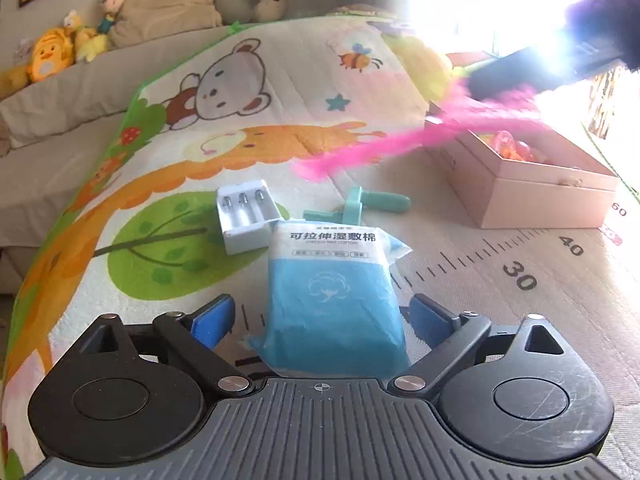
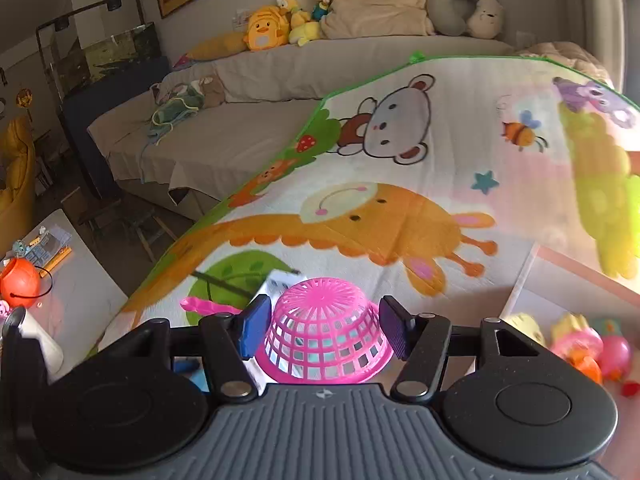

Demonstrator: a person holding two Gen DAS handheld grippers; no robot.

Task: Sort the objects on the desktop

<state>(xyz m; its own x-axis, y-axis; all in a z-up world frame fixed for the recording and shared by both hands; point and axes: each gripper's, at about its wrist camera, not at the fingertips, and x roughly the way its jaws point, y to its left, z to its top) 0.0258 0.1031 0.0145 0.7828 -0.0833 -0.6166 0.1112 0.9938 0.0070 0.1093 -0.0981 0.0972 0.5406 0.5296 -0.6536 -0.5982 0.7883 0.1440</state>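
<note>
In the left wrist view a blue and white cotton pad packet (image 1: 334, 292) lies on the cartoon play mat (image 1: 160, 184), its near end between my left gripper's (image 1: 326, 320) open blue fingers. Behind it lie a white battery charger (image 1: 246, 216) and a teal plastic tool (image 1: 360, 204). In the right wrist view my right gripper (image 2: 324, 330) holds an upside-down pink mesh basket (image 2: 324, 332) between its fingers, above the mat. The basket shows as a pink blur (image 1: 400, 140) in the left wrist view, under the dark right gripper.
A pink open wooden box (image 1: 528, 180) with colourful toys (image 2: 580, 344) stands at the right of the mat. A sofa with plush toys (image 2: 272, 28) and cushions is behind. A side table with an orange bucket (image 2: 20, 284) is at far left.
</note>
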